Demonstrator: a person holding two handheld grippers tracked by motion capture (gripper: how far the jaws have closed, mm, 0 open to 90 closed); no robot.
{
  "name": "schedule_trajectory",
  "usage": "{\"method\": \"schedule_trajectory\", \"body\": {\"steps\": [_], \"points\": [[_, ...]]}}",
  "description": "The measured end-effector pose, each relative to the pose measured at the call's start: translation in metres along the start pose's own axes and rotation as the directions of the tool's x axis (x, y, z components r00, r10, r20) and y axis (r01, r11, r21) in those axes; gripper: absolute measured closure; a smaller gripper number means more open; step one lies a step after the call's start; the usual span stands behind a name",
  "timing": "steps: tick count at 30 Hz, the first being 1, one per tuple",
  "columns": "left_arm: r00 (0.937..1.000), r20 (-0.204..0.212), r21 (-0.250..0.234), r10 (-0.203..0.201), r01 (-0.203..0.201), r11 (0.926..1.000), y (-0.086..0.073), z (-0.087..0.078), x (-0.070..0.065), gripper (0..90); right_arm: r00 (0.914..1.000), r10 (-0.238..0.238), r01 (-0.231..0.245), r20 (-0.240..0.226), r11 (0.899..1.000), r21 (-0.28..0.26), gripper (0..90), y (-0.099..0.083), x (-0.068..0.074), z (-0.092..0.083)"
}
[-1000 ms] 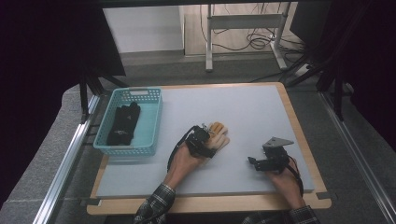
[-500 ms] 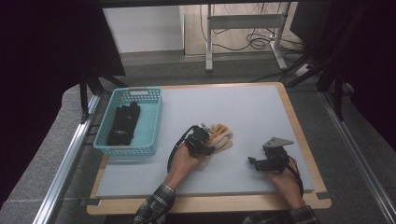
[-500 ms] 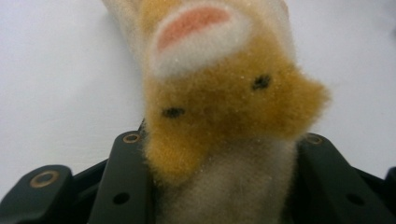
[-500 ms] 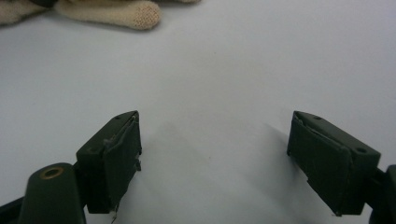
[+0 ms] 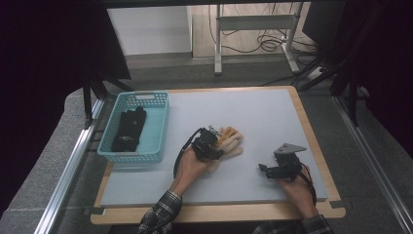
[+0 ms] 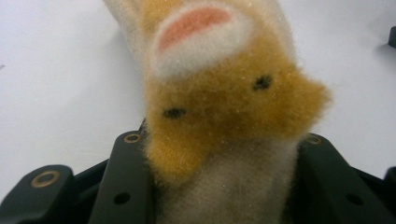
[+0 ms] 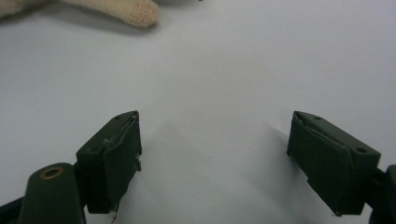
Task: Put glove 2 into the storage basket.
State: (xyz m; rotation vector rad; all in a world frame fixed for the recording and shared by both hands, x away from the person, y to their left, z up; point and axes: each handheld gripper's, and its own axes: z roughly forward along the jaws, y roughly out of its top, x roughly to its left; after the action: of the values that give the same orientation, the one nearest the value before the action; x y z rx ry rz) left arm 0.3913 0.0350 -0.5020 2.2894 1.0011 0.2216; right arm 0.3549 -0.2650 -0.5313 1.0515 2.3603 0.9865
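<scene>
The plush glove (image 6: 224,107) runs off the left gripper view's top edge; its lower part is hidden between the jaws.

Grey table mat (image 5: 272,122) with blue basket (image 5: 158,127), plush glove (image 5: 231,141).

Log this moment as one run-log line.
left gripper: jaws just closed, shut on glove | right gripper: open, resting on mat | basket: holds black glove
</scene>
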Motion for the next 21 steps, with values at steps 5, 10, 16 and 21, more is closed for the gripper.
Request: {"method": "schedule_trajectory", "body": {"steps": [5, 10, 16, 21], "points": [[1.0000, -0.001, -0.005, 0.001, -0.001, 1.0000, 0.002, -0.008, 0.003, 57.2, 1.0000, 0.000, 0.000, 0.000, 1.000, 0.000, 17.2, 0.000, 0.000, 0.000], [0.9999, -0.012, -0.009, -0.003, 0.003, 1.0000, 0.004, -0.015, 0.006, 57.1, 1.0000, -0.001, 0.001, 0.000, 1.000, 0.000, 17.2, 0.000, 0.000, 0.000], [0.9996, -0.027, -0.021, -0.007, 0.007, 0.9998, 0.008, -0.026, 0.010, 57.0, 1.0000, 0.000, 0.000, 0.000, 1.000, 0.000, 17.2, 0.000, 0.000, 0.000], [0.9992, -0.040, -0.026, -0.007, 0.006, 0.9996, 0.011, -0.037, 0.014, 56.9, 1.0000, -0.001, 0.001, 0.000, 1.000, -0.001, 17.2, 0.000, 0.000, 0.000]]}}
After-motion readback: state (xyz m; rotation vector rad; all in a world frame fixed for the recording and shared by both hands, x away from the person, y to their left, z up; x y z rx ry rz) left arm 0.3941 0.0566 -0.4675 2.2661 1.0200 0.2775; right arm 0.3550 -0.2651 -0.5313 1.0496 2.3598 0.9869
